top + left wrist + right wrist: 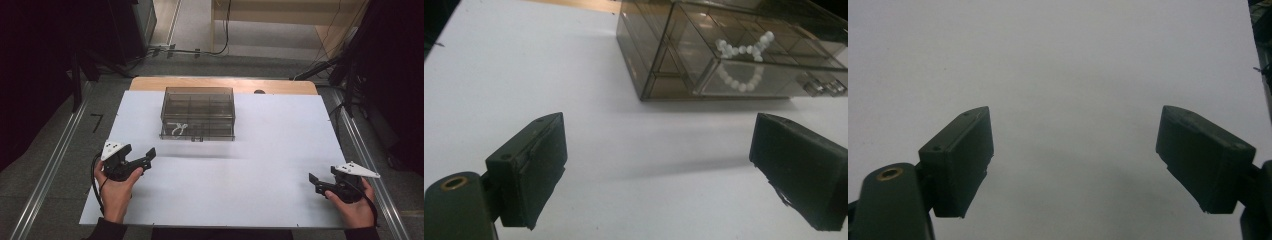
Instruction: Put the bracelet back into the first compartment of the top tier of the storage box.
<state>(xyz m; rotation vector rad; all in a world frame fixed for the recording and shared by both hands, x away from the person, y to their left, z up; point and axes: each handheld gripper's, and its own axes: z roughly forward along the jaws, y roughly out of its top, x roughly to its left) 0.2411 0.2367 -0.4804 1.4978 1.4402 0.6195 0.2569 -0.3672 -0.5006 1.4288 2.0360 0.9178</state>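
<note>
- Grey flooring with metal rails and dark stands surrounds a flat white worktop [280, 150] with a wooden edge along its far side.
- One smoke-tinted, clear plastic organiser box [198, 113], divided into small compartments, stands on the far half of the worktop, a little left of centre. Its front faces the person, and a small clear catch or handle shows low on that front.
- One string of small white beads [744, 65] lies curled in a front compartment of the box, toward its left; whether it sits in a drawer or under the lid cannot be told.
- Two hand-held tools are present. The left tool [141, 157] rests low near the front left of the worktop, its jaws spread wide and holding nothing, aimed toward the box but well apart from it.
- The right tool [320, 183] is near the front right, jaws likewise spread and empty, facing bare white surface, well apart from the box.
- Counted: one box, one bead string, two tools, two hands.
- Judged risk: the box looks light and sits loose on a smooth sheet, so a one-sided pull on its front could slide or tip it rather than open it; bracing with the second tool would guard against this.
- Judged risk: the small round beads may slip from flat pads, or the string may snag on a divider, if pinched at a single bead.
</note>
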